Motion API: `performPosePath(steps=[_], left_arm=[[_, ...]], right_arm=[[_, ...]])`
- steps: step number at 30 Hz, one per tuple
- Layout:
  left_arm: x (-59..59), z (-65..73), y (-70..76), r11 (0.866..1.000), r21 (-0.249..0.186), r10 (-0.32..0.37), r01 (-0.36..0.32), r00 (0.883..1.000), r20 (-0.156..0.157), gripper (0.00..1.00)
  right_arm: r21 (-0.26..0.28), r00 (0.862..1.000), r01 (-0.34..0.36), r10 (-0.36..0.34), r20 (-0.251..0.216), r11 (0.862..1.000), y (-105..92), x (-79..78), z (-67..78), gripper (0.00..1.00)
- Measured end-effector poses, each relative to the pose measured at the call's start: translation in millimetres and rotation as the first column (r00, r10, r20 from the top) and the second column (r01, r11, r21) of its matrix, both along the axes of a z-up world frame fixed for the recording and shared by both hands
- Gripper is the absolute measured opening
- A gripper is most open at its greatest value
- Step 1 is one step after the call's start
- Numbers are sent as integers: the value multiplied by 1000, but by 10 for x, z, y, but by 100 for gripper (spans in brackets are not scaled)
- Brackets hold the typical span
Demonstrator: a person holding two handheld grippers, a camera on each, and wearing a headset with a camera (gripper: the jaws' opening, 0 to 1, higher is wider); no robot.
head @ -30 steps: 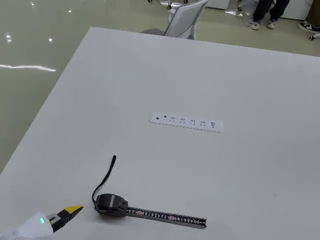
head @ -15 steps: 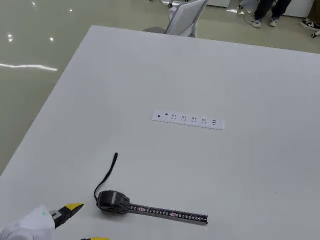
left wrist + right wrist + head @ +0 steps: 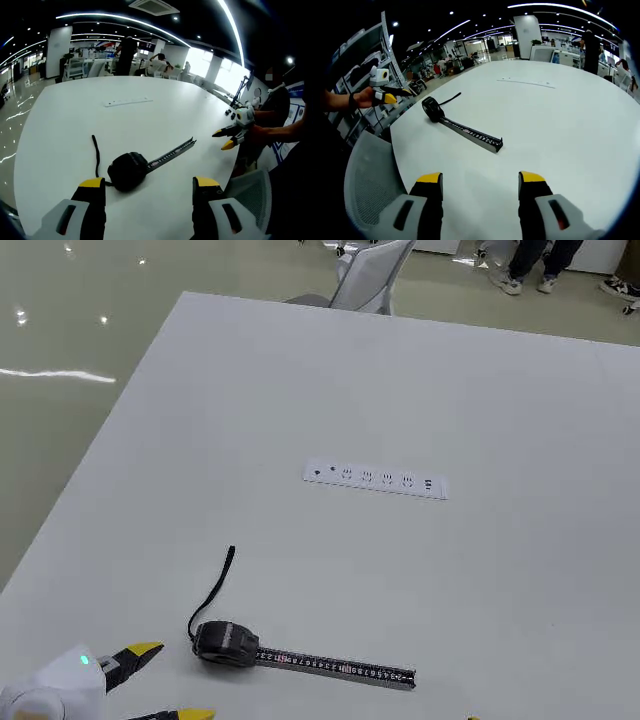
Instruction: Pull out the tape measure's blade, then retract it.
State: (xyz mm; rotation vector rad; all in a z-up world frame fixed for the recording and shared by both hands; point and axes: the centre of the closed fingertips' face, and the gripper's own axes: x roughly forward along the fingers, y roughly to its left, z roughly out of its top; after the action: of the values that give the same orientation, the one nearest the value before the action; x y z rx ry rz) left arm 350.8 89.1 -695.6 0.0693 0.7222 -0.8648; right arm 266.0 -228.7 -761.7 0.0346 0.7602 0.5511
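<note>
A black tape measure (image 3: pixel 225 642) lies near the table's front edge, with its blade (image 3: pixel 335 668) drawn out to the right and flat on the table. Its black strap (image 3: pixel 214 587) trails away from the case. My left gripper (image 3: pixel 168 683) hovers open just left of the case, touching nothing. In the left gripper view the case (image 3: pixel 128 170) sits just ahead of the open left gripper (image 3: pixel 150 184), between the lines of its jaws. The right gripper (image 3: pixel 481 179) is open and empty, short of the blade's end (image 3: pixel 492 144).
A white power strip (image 3: pixel 375 480) is set into the middle of the white table (image 3: pixel 420 380). A grey office chair (image 3: pixel 368 275) stands at the far edge. People's legs (image 3: pixel 530 265) show beyond it. The table's left edge drops to a glossy floor.
My left gripper has shifted slightly near the tape's case, and its second yellow jaw tip has come into the head view. The tape measure and its blade lie as before.
</note>
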Motion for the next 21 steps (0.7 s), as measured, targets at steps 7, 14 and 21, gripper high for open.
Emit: performPosePath(steps=[7,14,21], left_arm=[[36,-13,-6,1000,-1,-1,1,1000,-11,68],[208,-43,-40,998,36,-41,42,999,-32,67],[350,-52,-93,999,31,-38,40,998,-50,67]], right_arm=[[-29,1000,-23,23,-5,999,-40,19,-43,59],[-62,997,-80,79,-13,995,-129,202,-119,57],[-99,989,-147,144,-31,984,-157,295,-210,54]])
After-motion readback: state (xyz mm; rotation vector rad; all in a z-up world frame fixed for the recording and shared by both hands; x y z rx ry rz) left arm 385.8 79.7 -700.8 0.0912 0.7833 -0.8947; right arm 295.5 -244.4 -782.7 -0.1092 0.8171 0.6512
